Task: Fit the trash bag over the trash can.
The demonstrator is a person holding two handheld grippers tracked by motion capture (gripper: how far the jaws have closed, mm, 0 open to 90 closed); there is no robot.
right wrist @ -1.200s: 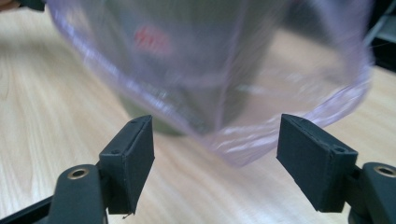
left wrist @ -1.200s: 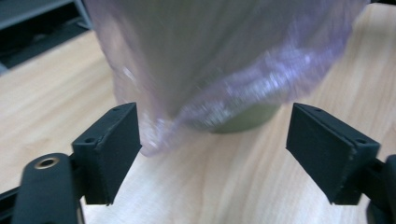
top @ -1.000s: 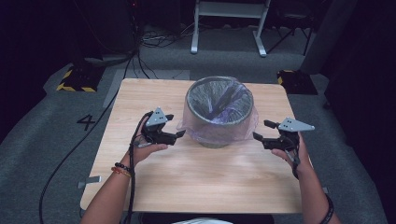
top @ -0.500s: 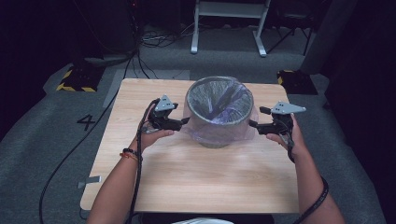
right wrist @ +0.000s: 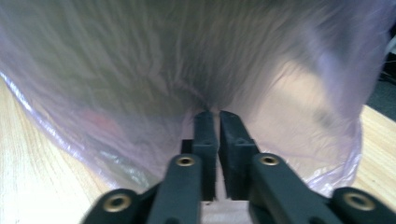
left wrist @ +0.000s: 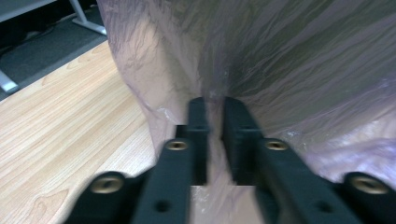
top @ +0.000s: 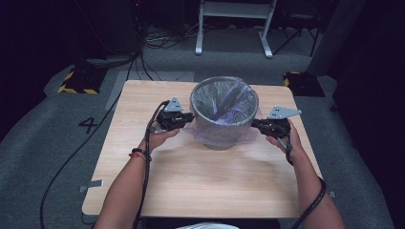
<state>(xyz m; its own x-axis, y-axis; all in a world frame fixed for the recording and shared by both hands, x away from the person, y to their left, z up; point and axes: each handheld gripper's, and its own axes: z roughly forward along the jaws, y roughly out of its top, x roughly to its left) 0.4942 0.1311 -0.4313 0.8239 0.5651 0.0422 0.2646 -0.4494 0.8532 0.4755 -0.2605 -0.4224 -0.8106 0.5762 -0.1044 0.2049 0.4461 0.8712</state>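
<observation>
Pinching bag film (left wrist: pixel 280 60): left hand-held gripper (left wrist: pixel 212 105), right hand-held gripper (right wrist: pixel 212 114).

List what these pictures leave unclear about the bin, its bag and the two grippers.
- Bin floor: high view, hidden by the crumpled bag.
- Left gripper pads: left gripper view, blurred; bag film covers the tips.
- Right gripper tips: right gripper view, the pinched fold is smeared.
- Bin wall: gripper views, veiled by film.

Bin (top: pixel 224 129) wall veiled behind cloudy plastic bag (left wrist: pixel 280 60). Bag cut off by top edges in both gripper views, blurred in right gripper view. Bin bottom hidden under bag folds.
</observation>
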